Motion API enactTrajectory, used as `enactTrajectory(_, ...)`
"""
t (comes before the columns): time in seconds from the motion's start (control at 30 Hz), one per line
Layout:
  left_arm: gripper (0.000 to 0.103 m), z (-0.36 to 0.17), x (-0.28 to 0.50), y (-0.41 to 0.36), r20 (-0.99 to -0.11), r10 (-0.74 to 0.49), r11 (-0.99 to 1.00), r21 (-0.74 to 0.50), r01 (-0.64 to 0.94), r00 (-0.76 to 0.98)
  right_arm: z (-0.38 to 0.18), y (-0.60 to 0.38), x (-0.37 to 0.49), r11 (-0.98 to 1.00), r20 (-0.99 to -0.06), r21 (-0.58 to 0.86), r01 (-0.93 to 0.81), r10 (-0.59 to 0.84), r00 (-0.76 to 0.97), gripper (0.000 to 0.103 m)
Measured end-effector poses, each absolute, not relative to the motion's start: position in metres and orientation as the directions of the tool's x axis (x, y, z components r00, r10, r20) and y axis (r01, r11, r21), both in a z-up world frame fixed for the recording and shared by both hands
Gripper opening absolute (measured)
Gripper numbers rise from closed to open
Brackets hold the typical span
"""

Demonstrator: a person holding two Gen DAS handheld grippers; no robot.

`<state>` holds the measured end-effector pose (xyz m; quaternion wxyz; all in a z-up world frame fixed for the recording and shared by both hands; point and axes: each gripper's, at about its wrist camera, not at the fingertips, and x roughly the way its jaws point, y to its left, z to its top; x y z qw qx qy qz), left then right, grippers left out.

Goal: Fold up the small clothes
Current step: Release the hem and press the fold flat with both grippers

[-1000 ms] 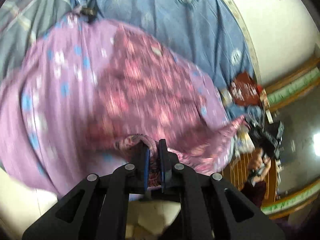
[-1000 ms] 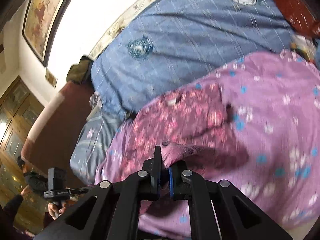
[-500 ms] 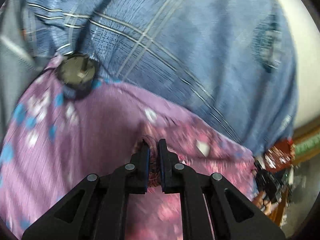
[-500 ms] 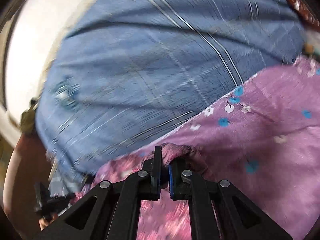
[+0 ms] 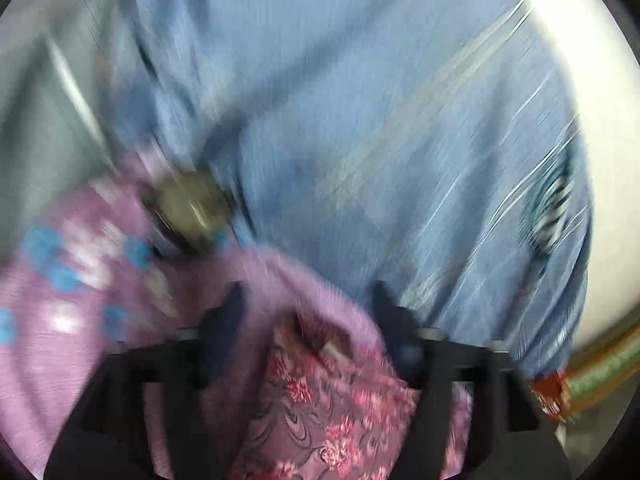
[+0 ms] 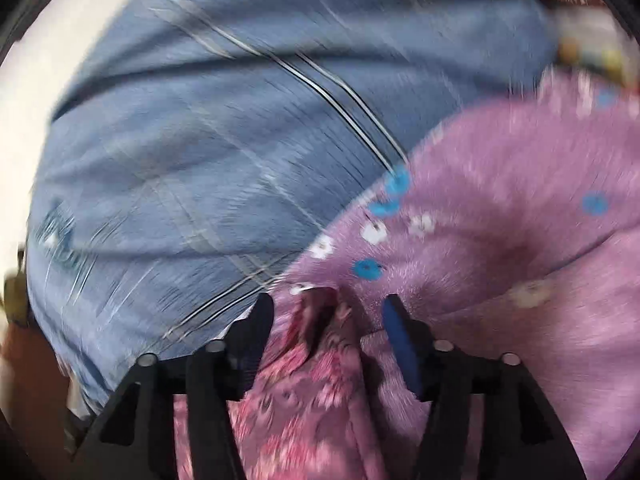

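Observation:
A small pink floral garment (image 5: 320, 412) lies on a purple sheet with blue and white flowers (image 5: 60, 320). In the left wrist view my left gripper (image 5: 308, 312) has its jaws opening; the garment's edge sits loose between the fingers, untouched by the pads. In the right wrist view the same garment (image 6: 312, 380) lies bunched between the fingers of my right gripper (image 6: 328, 316), whose jaws are also opening and stand clear of the cloth. The purple sheet (image 6: 500, 240) spreads to the right there. Both views are blurred.
A blue checked quilt (image 5: 360, 120) lies just beyond the garment and fills the upper part of both views (image 6: 200, 140). A round dark object (image 5: 188, 208) rests at the sheet's edge. A white wall (image 5: 600, 80) is at the far right.
Both grippers carried the garment's edge forward toward the blue quilt and lowered it, then opened and let go. The cloth now lies loose between the spread fingers.

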<state>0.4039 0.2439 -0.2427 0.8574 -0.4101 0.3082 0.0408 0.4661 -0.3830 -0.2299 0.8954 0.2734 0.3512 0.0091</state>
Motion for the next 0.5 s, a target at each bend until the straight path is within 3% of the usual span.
enactTrajectory(0.07, 0.078, -0.223, 0.379, 0.237, -0.569, -0.11, 0.703, -0.624, -0.341, 0.815, -0.212, -0.36, 0.452, 0.904, -0.629, 0.421, 0.074, 0.232, 0.742, 0.06)
enactTrajectory(0.13, 0.078, -0.214, 0.356, 0.21, -0.65, -0.101, 0.771, -0.529, -0.353, 0.753, -0.203, -0.325, 0.445, 0.944, -0.666, 0.327, -0.042, 0.262, 0.699, 0.053)
enactTrajectory(0.17, 0.078, -0.215, 0.351, 0.196, -0.681, -0.103, 0.79, -0.499, -0.356, 0.725, -0.203, -0.301, 0.444, 0.952, -0.698, 0.286, -0.107, 0.283, 0.658, 0.048)
enactTrajectory(0.23, 0.078, -0.225, 0.332, 0.158, -0.741, -0.109, 0.826, -0.439, -0.355, 0.663, -0.214, -0.257, 0.448, 0.94, -0.754, 0.272, -0.205, 0.341, 0.561, 0.027)
enactTrajectory(0.37, 0.078, -0.259, 0.317, 0.097, -0.819, -0.129, 0.88, -0.354, -0.316, 0.559, -0.26, -0.179, 0.475, 0.934, -0.857, 0.267, -0.238, 0.343, 0.384, 0.025)
enactTrajectory(0.47, 0.08, -0.279, 0.324, 0.075, -0.836, 0.077, 0.944, -0.114, -0.31, 0.544, -0.288, -0.152, 0.505, 0.968, -0.88, 0.186, -0.171, 0.241, 0.409, 0.022)
enactTrajectory(0.5, 0.082, -0.287, 0.328, 0.076, -0.842, 0.088, 0.948, -0.094, -0.306, 0.532, -0.293, -0.15, 0.517, 0.974, -0.873, 0.183, -0.135, 0.224, 0.433, 0.022)
